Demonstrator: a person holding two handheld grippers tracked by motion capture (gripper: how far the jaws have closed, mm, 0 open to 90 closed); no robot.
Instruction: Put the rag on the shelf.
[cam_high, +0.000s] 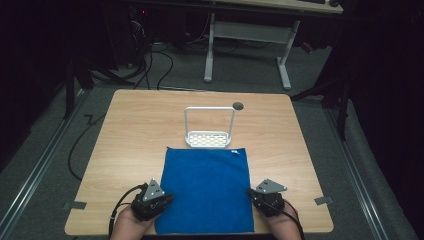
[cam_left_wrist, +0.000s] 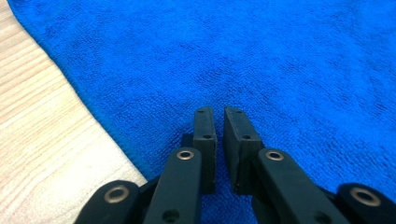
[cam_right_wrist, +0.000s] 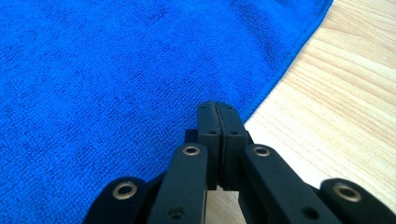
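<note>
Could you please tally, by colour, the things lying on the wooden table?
Blue: 1, the square blue microfibre cloth
White: 1, the white perforated plastic basket with tall handle
Black: 2, the left tongs and right tongs
Total: 4

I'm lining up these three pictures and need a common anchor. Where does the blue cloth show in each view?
High view: the blue cloth lies flat at centre bottom, between the two grippers.
Left gripper view: the cloth covers the top and right, under the jaws.
Right gripper view: the cloth covers the left and centre.
Shared landmark: the wooden table bordering the cloth's edge.
</note>
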